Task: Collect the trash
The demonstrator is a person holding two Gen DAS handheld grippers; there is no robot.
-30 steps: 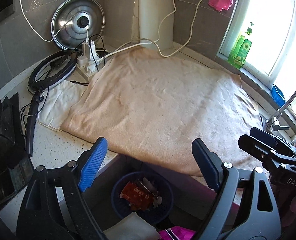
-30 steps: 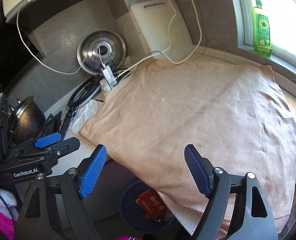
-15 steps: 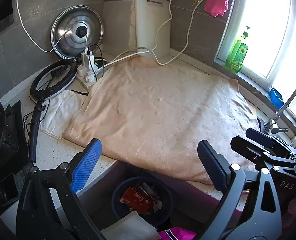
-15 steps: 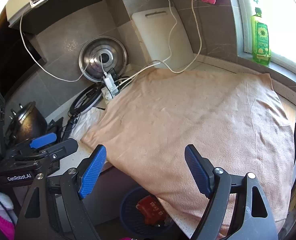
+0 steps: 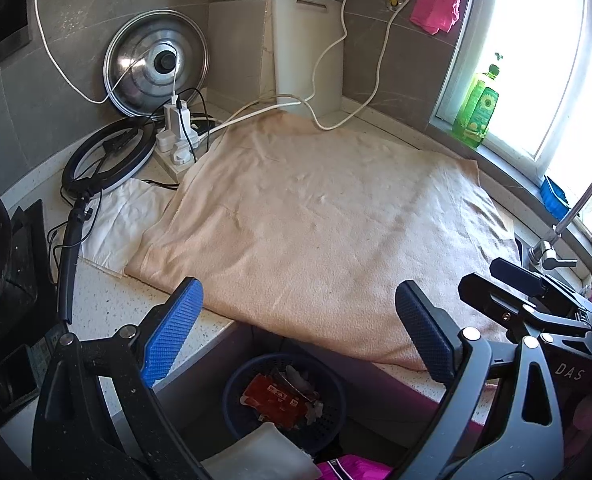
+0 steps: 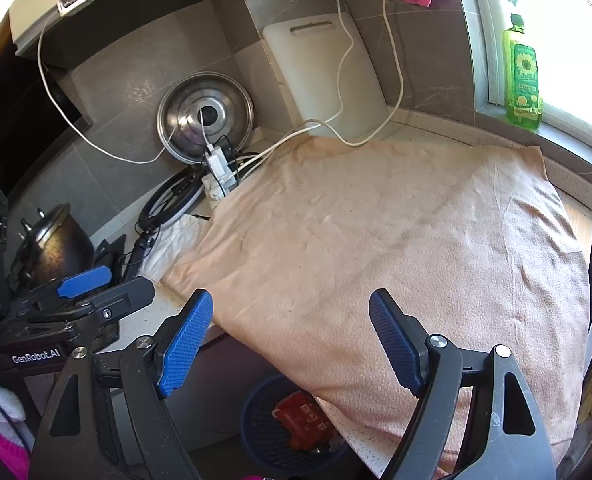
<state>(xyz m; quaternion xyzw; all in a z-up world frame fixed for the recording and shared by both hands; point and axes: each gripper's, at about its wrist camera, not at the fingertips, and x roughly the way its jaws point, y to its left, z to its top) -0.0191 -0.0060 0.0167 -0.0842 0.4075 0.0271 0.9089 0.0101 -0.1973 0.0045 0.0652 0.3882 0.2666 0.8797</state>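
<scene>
Left wrist view shows the left gripper [image 5: 298, 332] with its blue fingers [image 5: 171, 330] wide apart and nothing between them, above the front edge of the counter [image 5: 107, 304]. Below that edge stands a dark blue bin [image 5: 328, 420], and inside it lies a red wrapper [image 5: 273, 398] together with some pale scraps. A beige towel [image 5: 328, 216] covers most of the counter, and no loose trash can be seen on it. In the right wrist view the right gripper [image 6: 289, 342] is also wide open and holds nothing; it is over the near edge of the towel [image 6: 396, 240], and the bin [image 6: 255, 412] with the wrapper [image 6: 306, 418] is just under it. Behind the towel a white board [image 5: 308, 48] and a steel lid [image 5: 155, 64] lean on the tiled wall, and a green bottle [image 6: 522, 76] stands on the window sill.
</scene>
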